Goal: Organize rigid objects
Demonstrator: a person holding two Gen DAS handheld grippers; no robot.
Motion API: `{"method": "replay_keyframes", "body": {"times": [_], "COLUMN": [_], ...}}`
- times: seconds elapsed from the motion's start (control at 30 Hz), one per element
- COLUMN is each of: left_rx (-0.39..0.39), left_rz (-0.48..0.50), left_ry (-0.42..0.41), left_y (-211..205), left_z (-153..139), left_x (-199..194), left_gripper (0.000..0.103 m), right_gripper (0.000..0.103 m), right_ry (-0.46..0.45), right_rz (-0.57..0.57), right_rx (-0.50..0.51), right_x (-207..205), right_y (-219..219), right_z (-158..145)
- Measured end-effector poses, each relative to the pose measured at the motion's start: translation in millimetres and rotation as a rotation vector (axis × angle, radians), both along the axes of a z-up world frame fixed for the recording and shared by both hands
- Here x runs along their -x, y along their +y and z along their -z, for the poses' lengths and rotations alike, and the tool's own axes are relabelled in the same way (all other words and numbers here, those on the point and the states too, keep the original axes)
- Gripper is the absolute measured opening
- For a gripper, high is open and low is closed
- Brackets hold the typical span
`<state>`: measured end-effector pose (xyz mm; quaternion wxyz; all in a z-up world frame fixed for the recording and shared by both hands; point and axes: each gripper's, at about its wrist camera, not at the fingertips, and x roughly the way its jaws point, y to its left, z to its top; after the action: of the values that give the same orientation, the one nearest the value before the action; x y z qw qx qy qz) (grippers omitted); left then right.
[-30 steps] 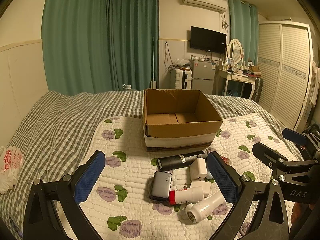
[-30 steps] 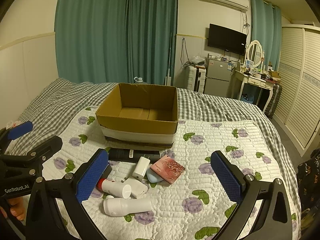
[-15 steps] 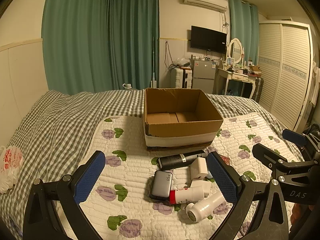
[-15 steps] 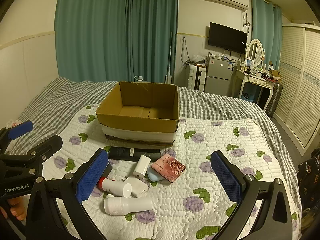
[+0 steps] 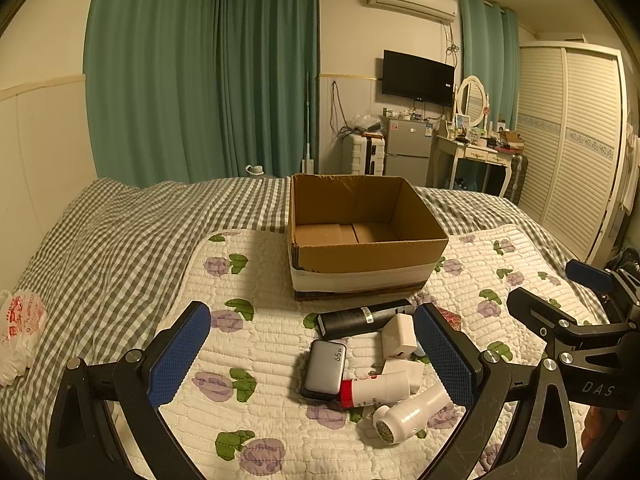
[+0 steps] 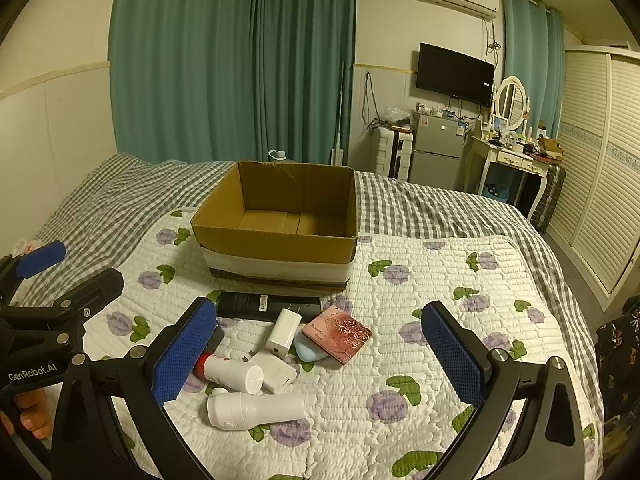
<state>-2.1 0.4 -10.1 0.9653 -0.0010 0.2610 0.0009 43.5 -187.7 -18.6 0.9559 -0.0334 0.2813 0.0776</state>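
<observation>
the cardboard box [image 5: 360, 256] on the bed [image 5: 120, 248] is empty, while the black bottle [image 5: 360, 318], power bank [image 5: 323, 368], charger [image 6: 282, 332] and the rest lie just before it, and left gripper [image 5: 312, 360] and right gripper [image 6: 320, 356] hover spread apart, holding nothing, so sorting seems unstarted.

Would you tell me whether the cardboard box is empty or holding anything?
Empty: the cardboard box shows only its bare floor flaps in both views.

1. Matt corrugated cardboard is seen in the box [image 5: 362, 256], beyond the tongs.
2. Quilted cloth forms the floral bedspread [image 6: 420, 296].
3. Glossy white plastic covers the lint shaver [image 6: 256, 408].
</observation>
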Motion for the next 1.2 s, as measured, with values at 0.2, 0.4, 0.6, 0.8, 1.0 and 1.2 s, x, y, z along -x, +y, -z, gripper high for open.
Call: {"method": "replay_keyframes", "body": {"times": [0.2,0.4,0.6,0.8,1.0,1.2], "left_rx": [0.001,0.0,0.004,-0.024,-0.018,-0.016], "left_rz": [-0.001,-0.002,-0.013,-0.031,-0.017,-0.002], "left_ry": [-0.002,0.0,0.011,0.065,0.209,0.308], "left_y": [0,0,1,1,0,-3], "left_z": [0,1,8,30,88,125], "left_x": [0,0,-1,-21,-51,-80], "left_gripper": [0.103,0.103,0.103,0.103,0.101,0.098], "right_gripper": [0.103,0.103,0.103,0.103,0.103,0.103], "right_ry": [0.01,0.011,0.028,0.053,0.143,0.231], "right_rz": [-0.013,-0.019,-0.011,0.0,0.032,0.053], "right_rx": [0.0,0.004,-0.003,0.023,0.021,-0.007], "right_x": [-2,-2,-7,-23,-56,-85], "right_y": [1,3,5,9,6,3], "right_z": [2,1,4,18,55,95]}}
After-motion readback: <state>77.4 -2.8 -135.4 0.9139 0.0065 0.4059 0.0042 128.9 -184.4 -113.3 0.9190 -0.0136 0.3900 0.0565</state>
